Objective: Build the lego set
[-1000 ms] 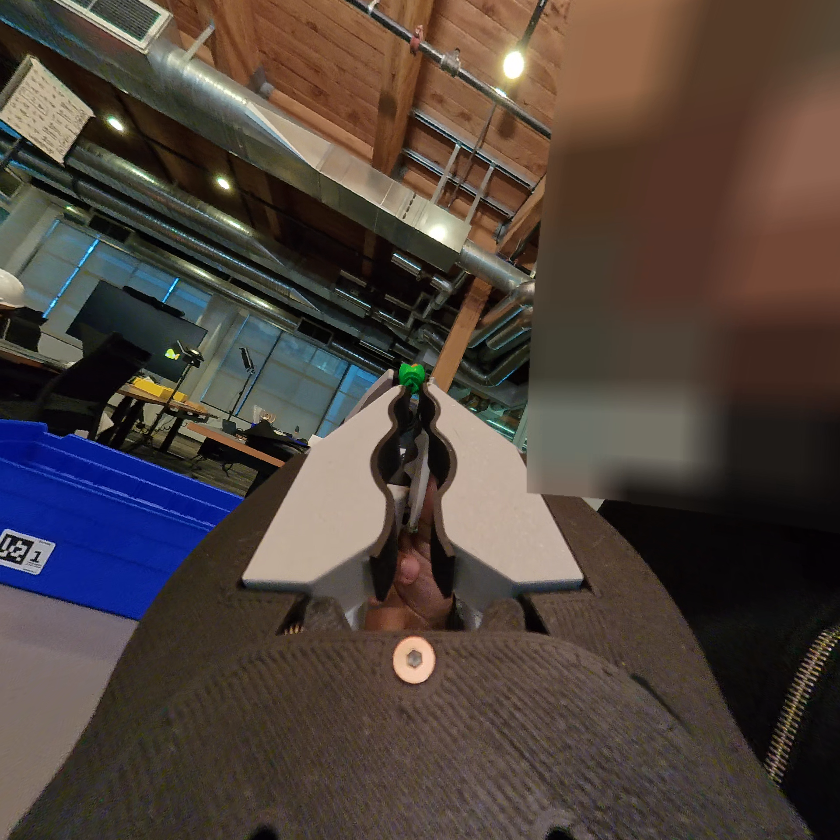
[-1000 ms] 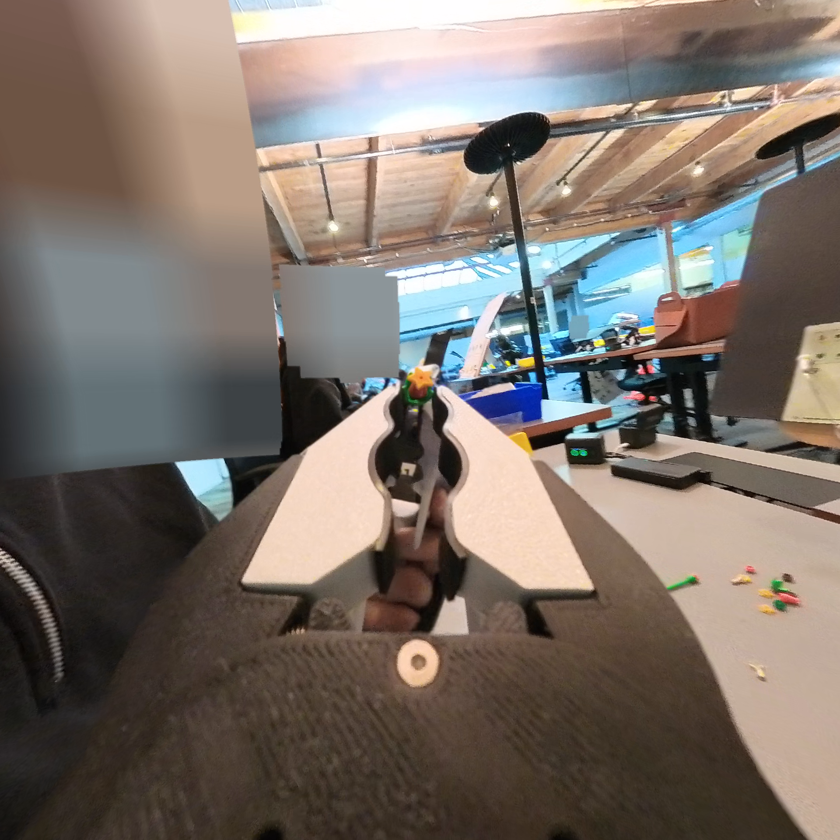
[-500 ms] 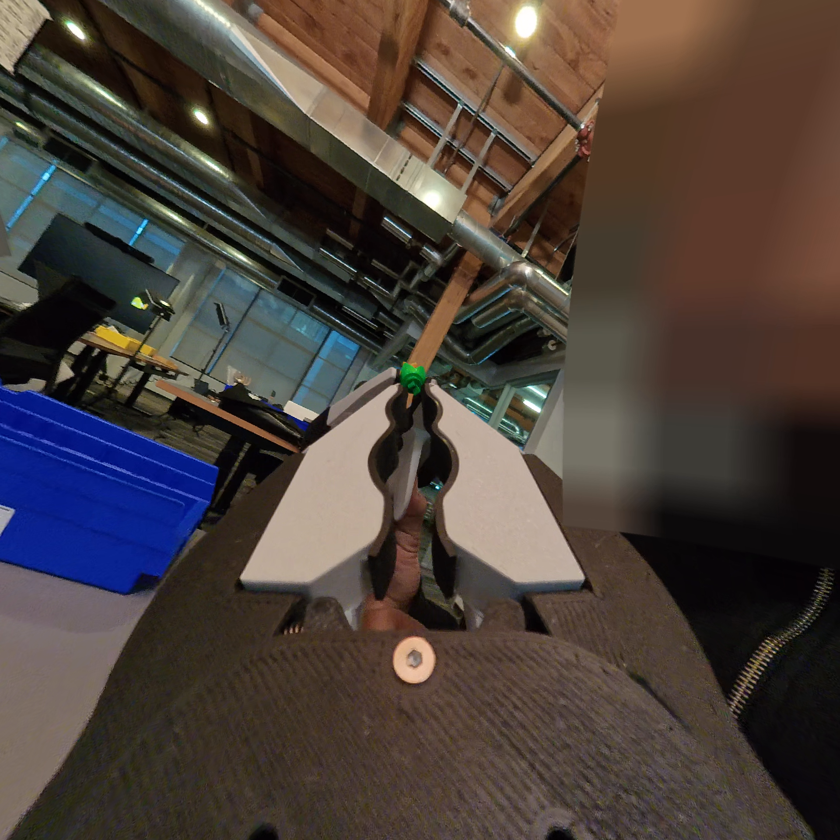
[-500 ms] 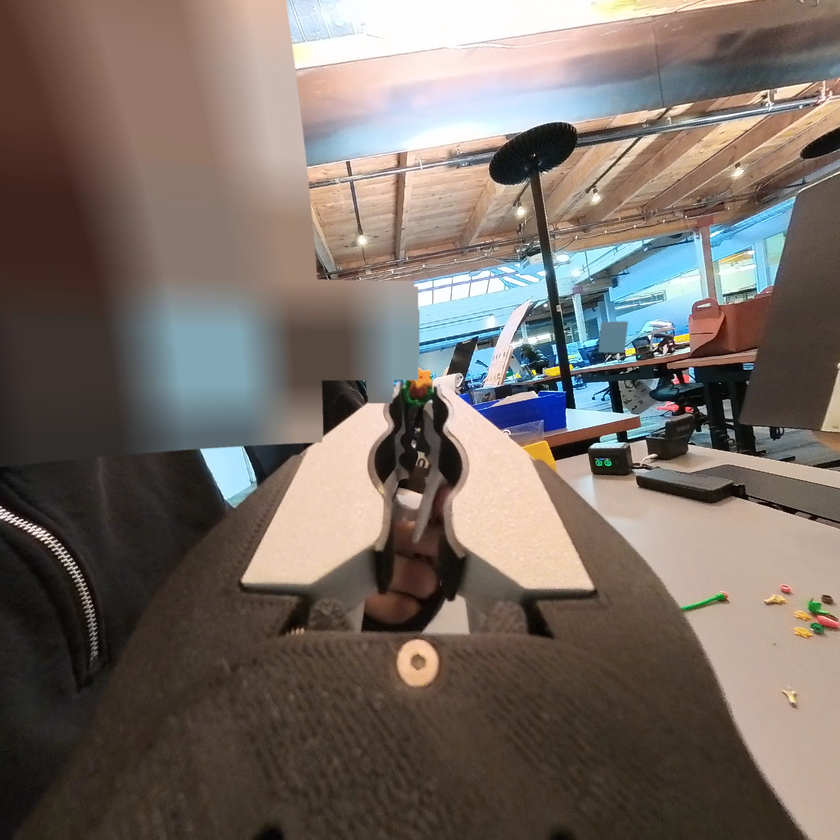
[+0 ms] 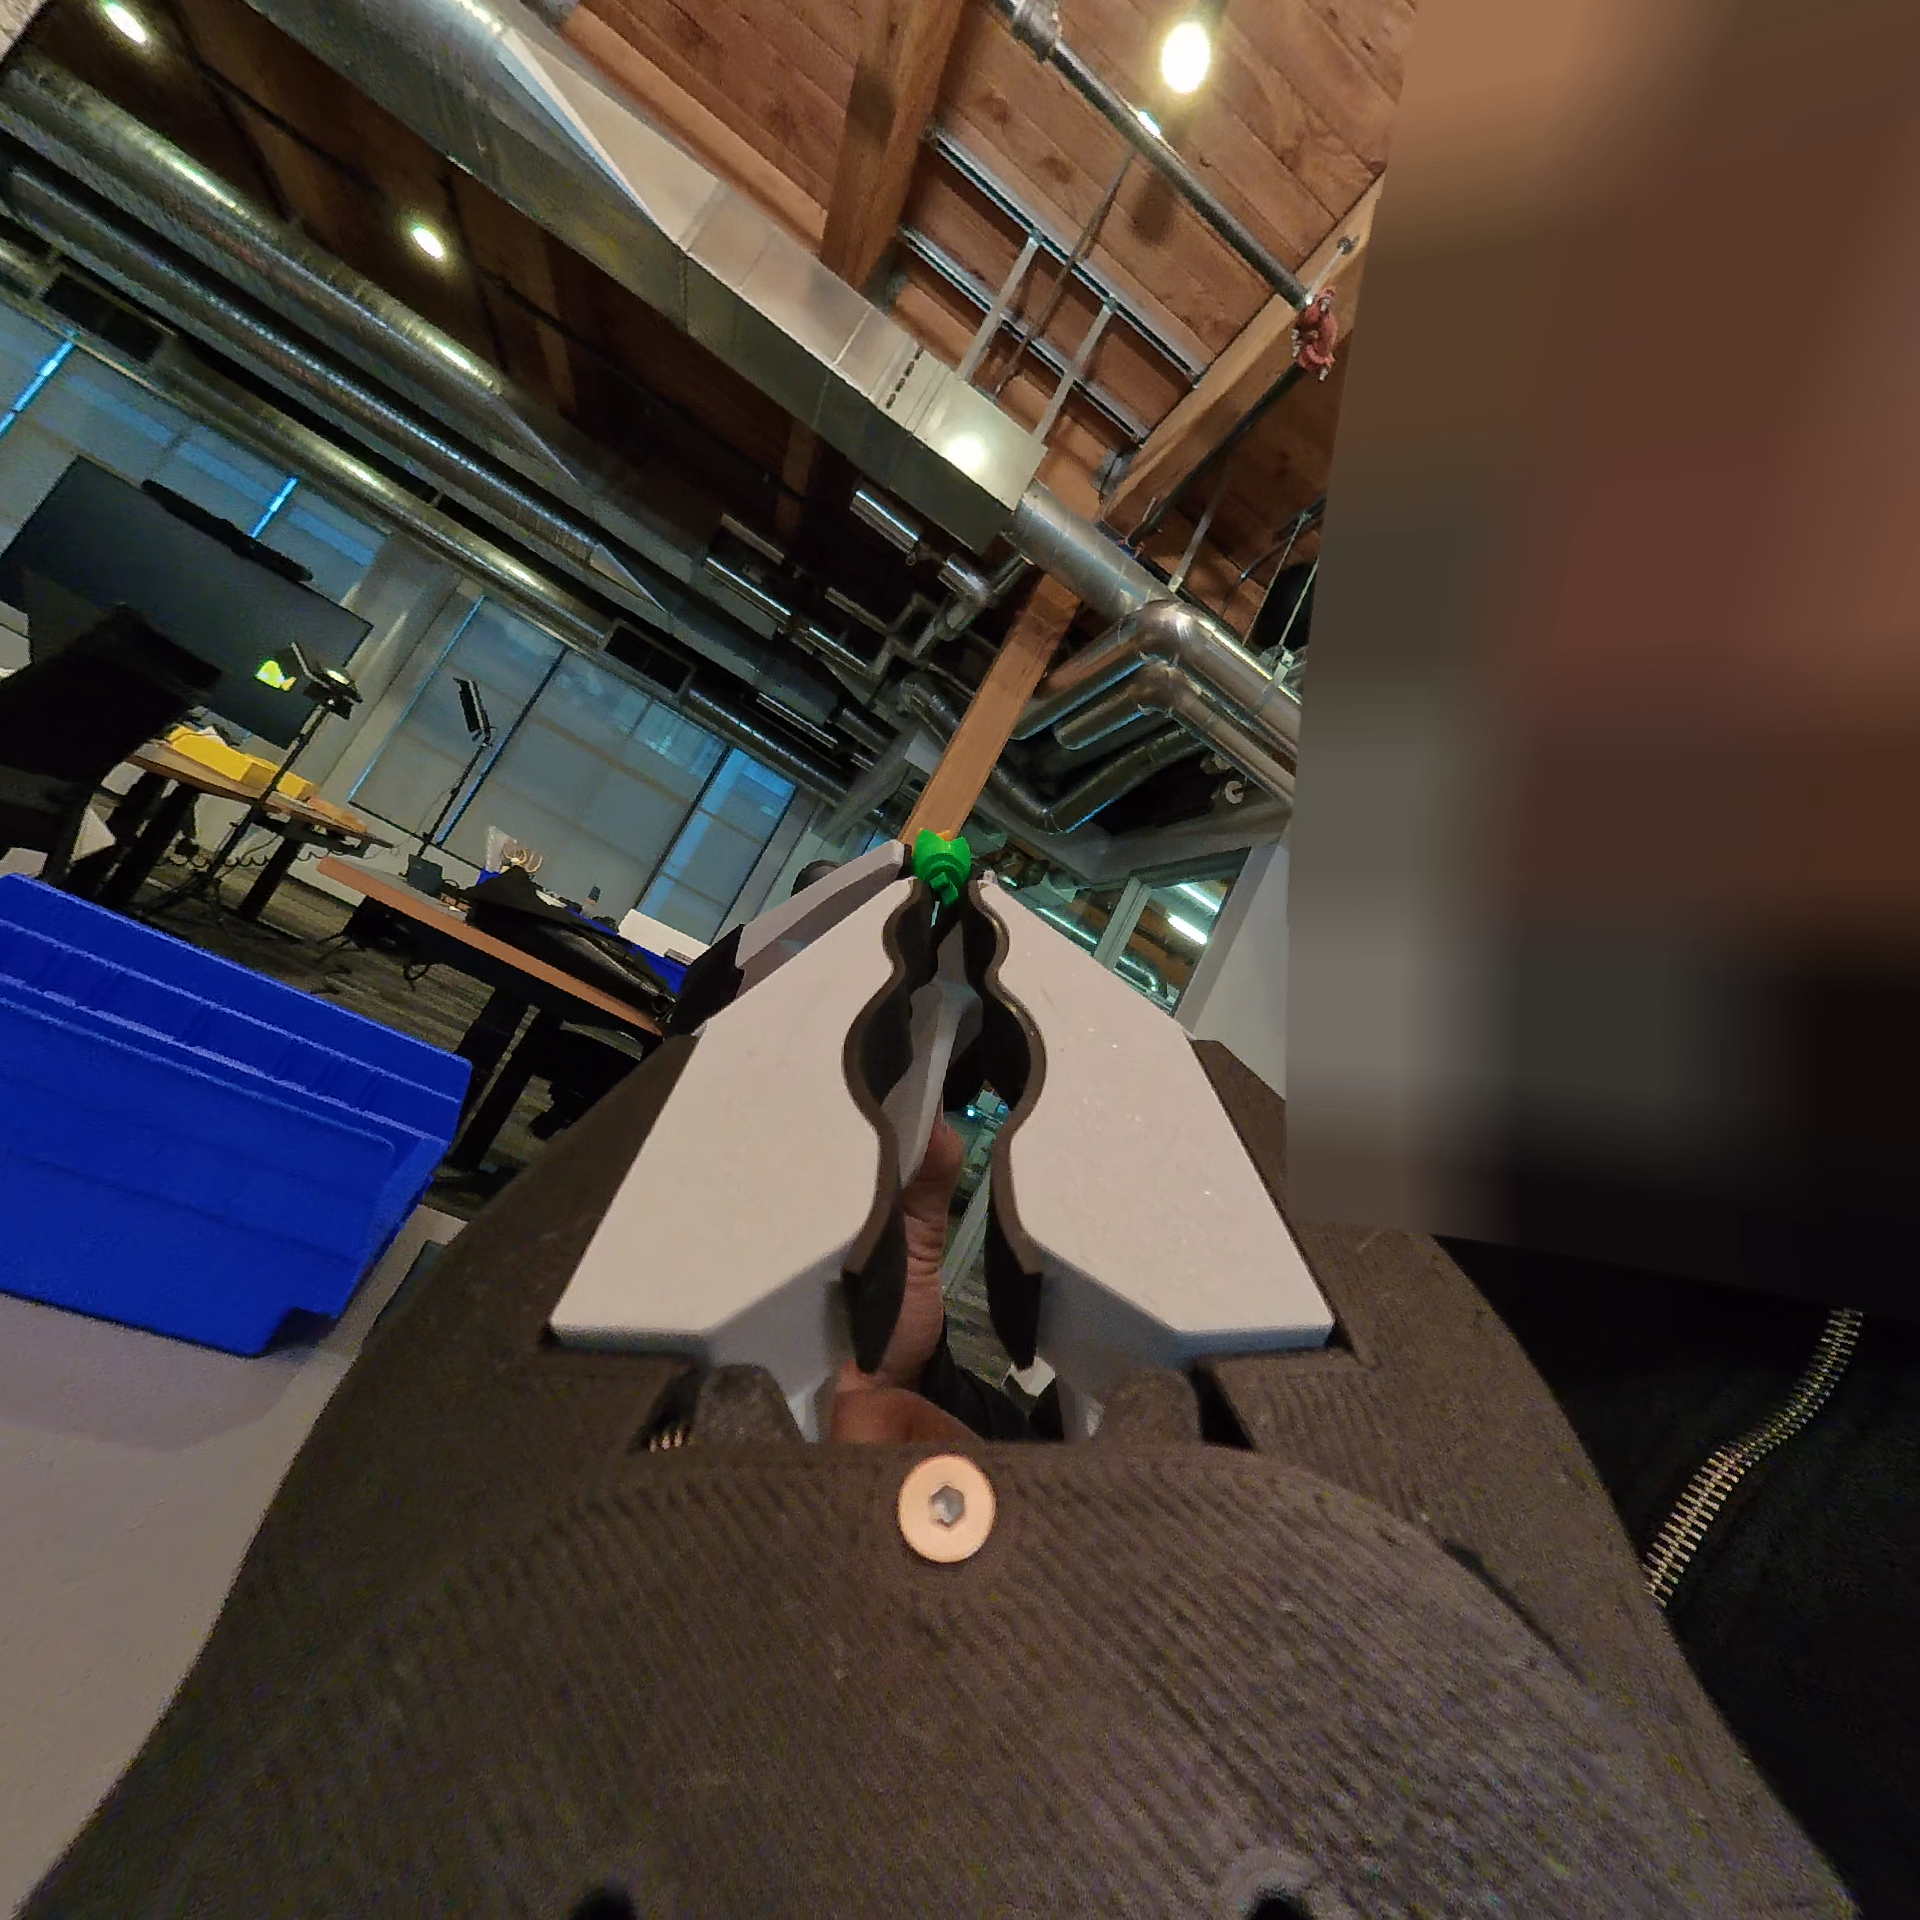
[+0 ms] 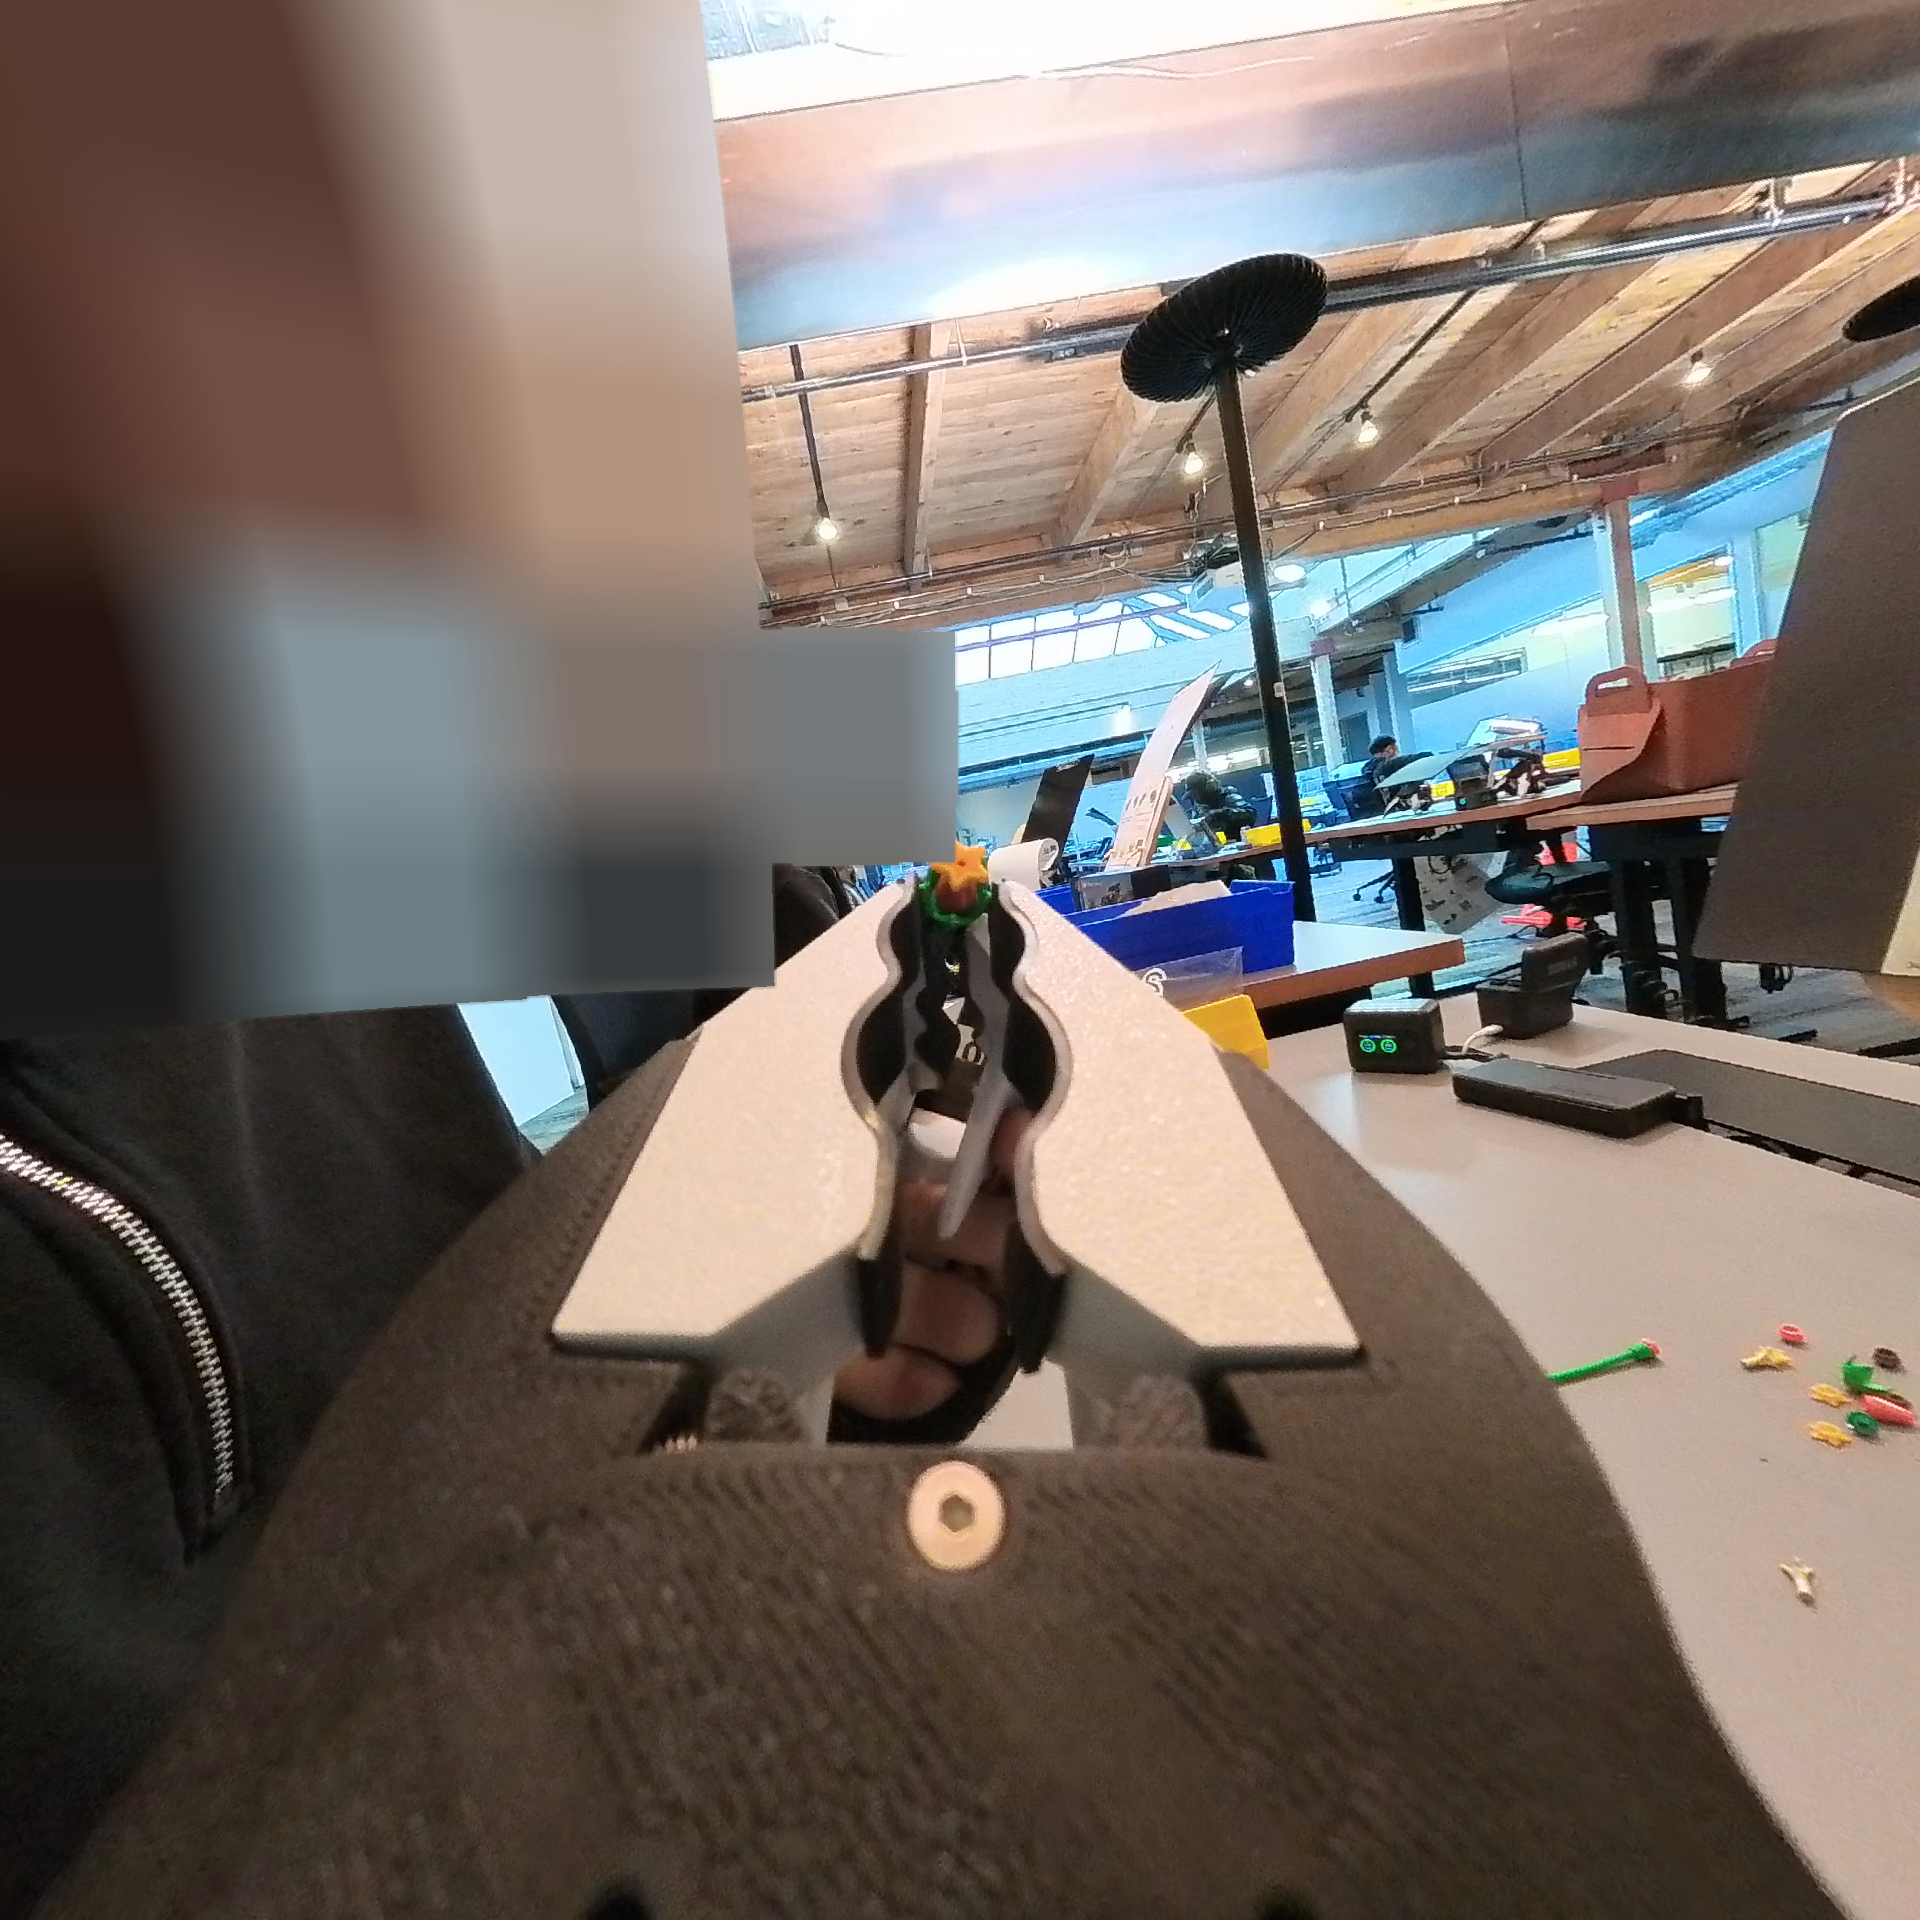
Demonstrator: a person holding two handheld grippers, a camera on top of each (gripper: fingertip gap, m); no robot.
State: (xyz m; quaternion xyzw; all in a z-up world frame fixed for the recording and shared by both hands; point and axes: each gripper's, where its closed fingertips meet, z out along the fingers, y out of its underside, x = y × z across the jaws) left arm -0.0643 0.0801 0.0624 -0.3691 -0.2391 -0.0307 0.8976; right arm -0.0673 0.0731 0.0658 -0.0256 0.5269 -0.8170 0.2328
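Left gripper (image 5: 940, 883) raised off the table, tips pinched on a small green piece (image 5: 938, 858); right gripper (image 6: 958, 906) up too, clamping an orange-and-green flower piece (image 6: 956, 891); loose pieces (image 6: 1839, 1397) scattered on the grey table (image 6: 1558, 1247)

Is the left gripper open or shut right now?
Shut. The left gripper has its fingertips pinched on a small green lego piece, held up in the air.
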